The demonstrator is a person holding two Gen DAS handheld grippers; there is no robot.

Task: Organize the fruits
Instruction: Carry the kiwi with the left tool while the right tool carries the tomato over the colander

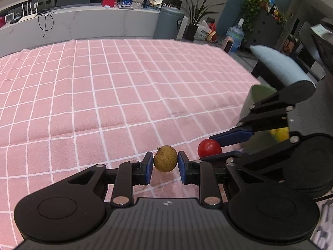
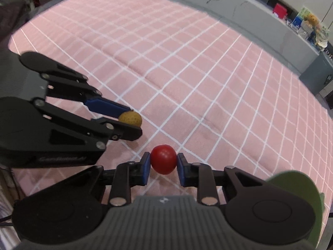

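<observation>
My left gripper (image 1: 165,165) is shut on a small brown-yellow round fruit (image 1: 165,158), held just above the pink checked cloth (image 1: 124,83). My right gripper (image 2: 163,167) is shut on a small red tomato (image 2: 163,159), also just above the cloth. The two grippers are side by side. In the left wrist view the right gripper (image 1: 216,148) with the red tomato (image 1: 209,147) is at the right. In the right wrist view the left gripper (image 2: 133,123) with the brown fruit (image 2: 130,118) is at the left. A green bowl (image 1: 258,98) stands at the right, holding something yellow (image 1: 280,134).
The green bowl's rim (image 2: 297,185) shows at the lower right of the right wrist view. A grey counter (image 1: 83,23) with boxes and cables runs behind the table. A grey bin (image 1: 169,23), plants and a pale blue chair (image 1: 278,62) stand beyond the far right edge.
</observation>
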